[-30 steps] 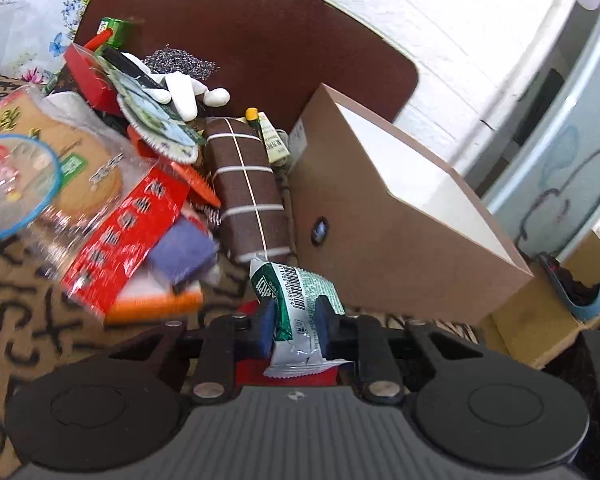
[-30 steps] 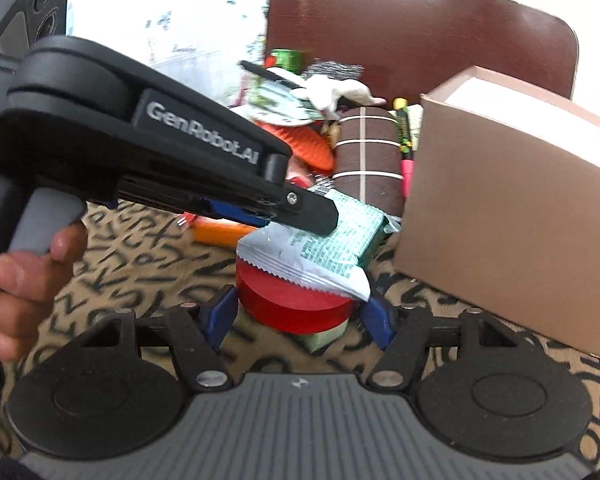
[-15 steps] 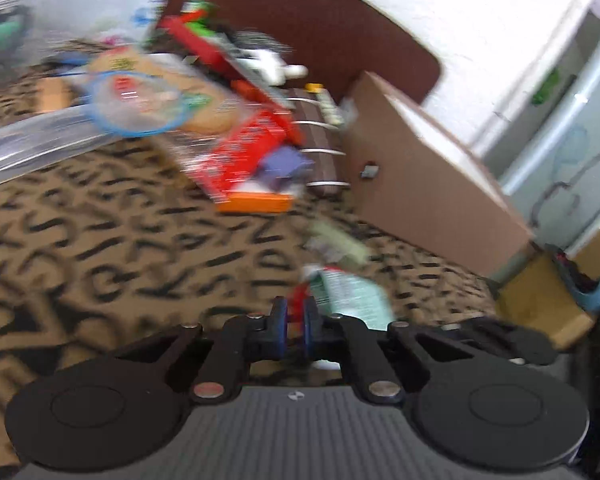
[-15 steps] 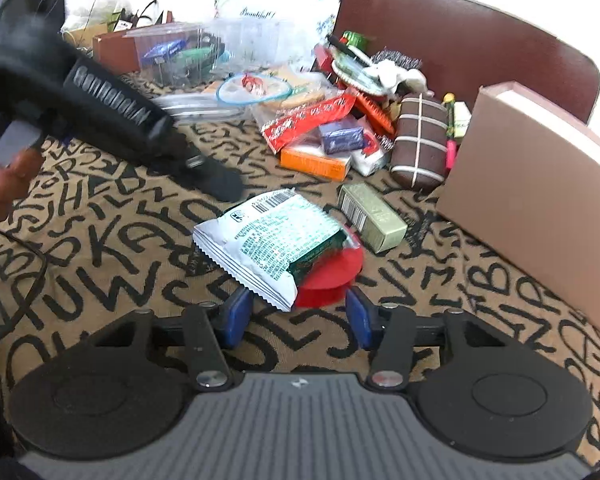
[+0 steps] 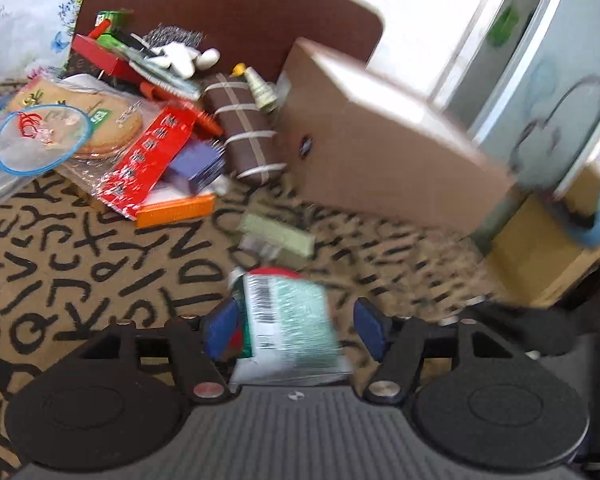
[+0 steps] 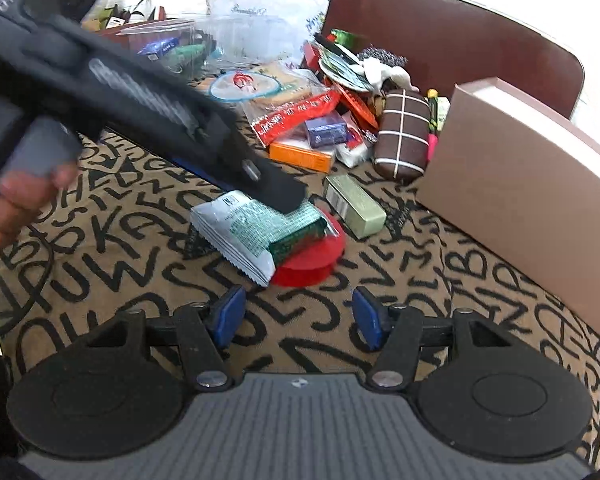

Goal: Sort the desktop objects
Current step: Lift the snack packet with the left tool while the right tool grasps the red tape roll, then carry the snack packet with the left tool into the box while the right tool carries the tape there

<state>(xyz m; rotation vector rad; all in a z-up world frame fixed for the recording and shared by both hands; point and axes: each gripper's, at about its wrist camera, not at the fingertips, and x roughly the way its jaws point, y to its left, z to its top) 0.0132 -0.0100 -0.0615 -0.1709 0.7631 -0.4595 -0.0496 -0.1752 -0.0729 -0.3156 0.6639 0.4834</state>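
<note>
Green packet (image 5: 290,320) between opening left tongs (image 5: 296,326).

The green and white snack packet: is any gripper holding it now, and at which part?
No. The snack packet lies on the red round tin. The left gripper is opening around it, pads apart from it; the right gripper holds nothing.

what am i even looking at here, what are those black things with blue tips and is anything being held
No robot: a person carries a hand-held claw in each hand, with a camera on each looking along its blue fingers. In the left claw's view, the left claw is opening around a green and white snack packet, no longer gripping it. The right claw is opening and empty above the letter-print cloth. Its view shows the packet lying on a red round lid, beside a small green box, a cardboard box and clutter.
</note>
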